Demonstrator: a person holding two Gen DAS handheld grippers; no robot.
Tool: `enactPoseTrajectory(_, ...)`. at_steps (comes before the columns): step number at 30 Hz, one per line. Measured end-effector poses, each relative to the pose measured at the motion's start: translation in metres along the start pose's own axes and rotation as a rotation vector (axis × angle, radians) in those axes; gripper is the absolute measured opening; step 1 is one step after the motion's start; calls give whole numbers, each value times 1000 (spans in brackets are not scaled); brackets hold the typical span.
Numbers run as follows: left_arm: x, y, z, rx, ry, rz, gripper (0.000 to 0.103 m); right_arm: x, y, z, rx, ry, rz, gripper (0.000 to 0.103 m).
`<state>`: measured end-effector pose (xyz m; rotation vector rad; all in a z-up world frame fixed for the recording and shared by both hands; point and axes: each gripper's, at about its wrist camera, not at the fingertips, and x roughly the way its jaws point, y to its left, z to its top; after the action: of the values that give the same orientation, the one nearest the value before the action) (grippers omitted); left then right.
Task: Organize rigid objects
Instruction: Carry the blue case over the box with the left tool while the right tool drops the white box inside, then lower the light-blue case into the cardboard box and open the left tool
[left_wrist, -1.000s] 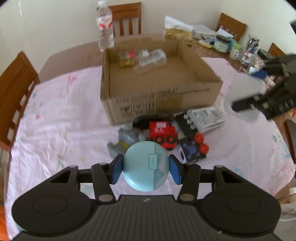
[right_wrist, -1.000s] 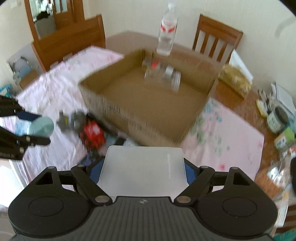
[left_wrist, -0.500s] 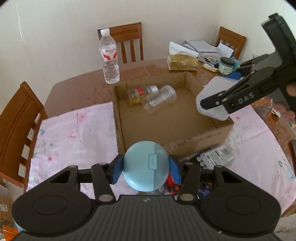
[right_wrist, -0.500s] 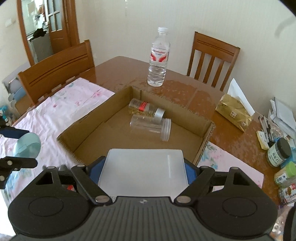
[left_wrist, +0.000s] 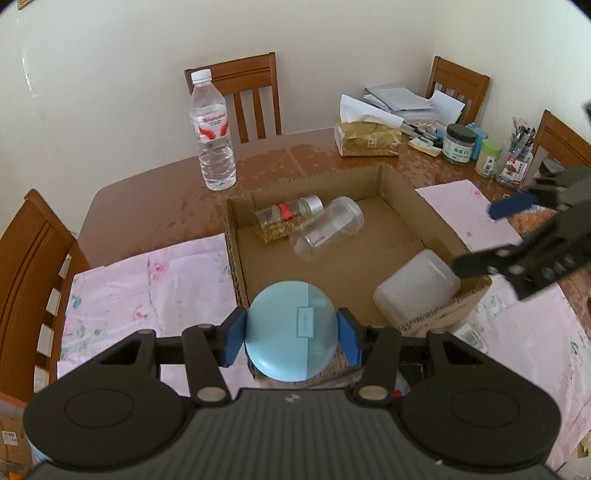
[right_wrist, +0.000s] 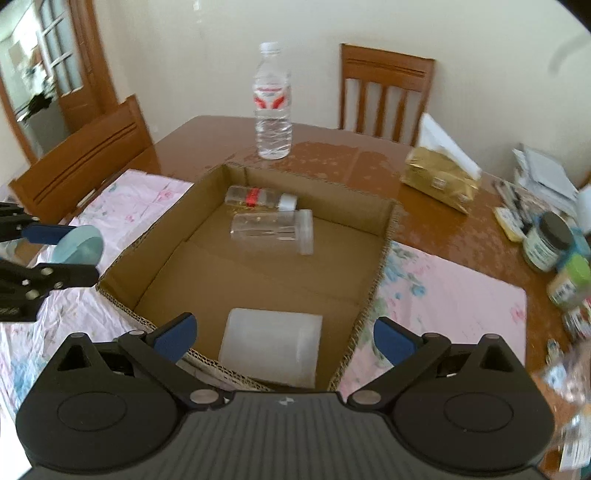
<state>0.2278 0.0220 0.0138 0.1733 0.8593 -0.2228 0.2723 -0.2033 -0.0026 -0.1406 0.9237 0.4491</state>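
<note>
The frosted white container (right_wrist: 271, 345) lies on its side inside the cardboard box (right_wrist: 384, 254), against the box's near wall — touching neither blue pad of the right tool (right_wrist: 282, 334), whose jaws stand spread wide. The left tool (left_wrist: 291, 332) is clenched on a round pale-blue case (left_wrist: 291, 330) just at the box's near edge. Two clear jars (left_wrist: 327, 229) lie toward the far wall, and a water bottle (left_wrist: 213, 129) stands on the bench beyond.
</note>
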Motion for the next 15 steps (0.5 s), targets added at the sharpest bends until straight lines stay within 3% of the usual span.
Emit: enactPoseTrajectory(15,58,-4,15,51,74,-87,52,-31,2,-36,150,-15,-94,103)
